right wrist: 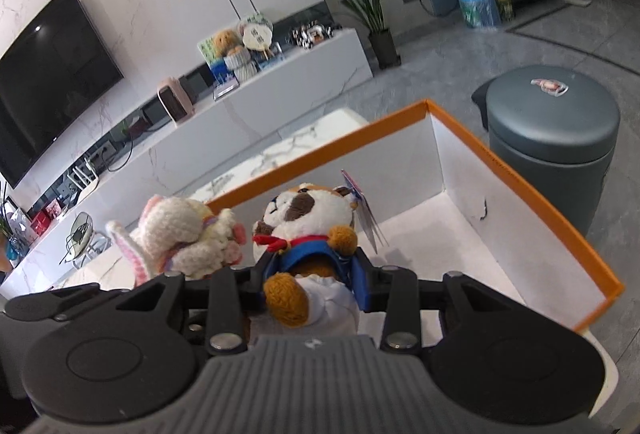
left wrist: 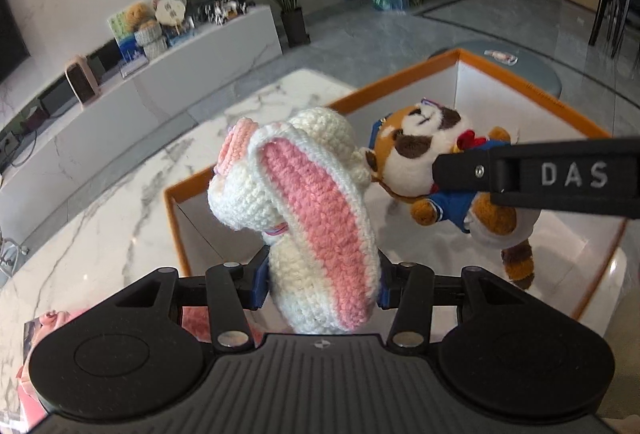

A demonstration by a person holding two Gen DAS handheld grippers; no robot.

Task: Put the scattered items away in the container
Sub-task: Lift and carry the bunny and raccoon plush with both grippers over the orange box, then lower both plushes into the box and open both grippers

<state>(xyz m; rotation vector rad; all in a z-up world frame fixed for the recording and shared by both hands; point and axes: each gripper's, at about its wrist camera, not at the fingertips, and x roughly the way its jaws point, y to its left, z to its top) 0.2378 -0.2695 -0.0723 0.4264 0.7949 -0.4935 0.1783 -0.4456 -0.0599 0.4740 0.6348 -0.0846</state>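
My left gripper point(left wrist: 320, 280) is shut on a white and pink crocheted bunny point(left wrist: 308, 201), held above the near left corner of the orange-rimmed white box point(left wrist: 400, 79). My right gripper point(right wrist: 314, 284) is shut on a brown and white raccoon plush in a blue jacket point(right wrist: 308, 230), held over the inside of the box point(right wrist: 520, 169). In the left wrist view the raccoon point(left wrist: 424, 149) hangs from the right gripper's black finger point(left wrist: 536, 175), just right of the bunny. In the right wrist view the bunny point(right wrist: 184, 238) is to the left of the raccoon, almost touching it.
The box stands on a white marble table point(left wrist: 120, 185). Something pink point(left wrist: 48, 322) lies on the table at the lower left. A dark round stool point(right wrist: 552, 121) stands beyond the box. A long white TV cabinet point(right wrist: 240, 113) with ornaments runs along the back wall.
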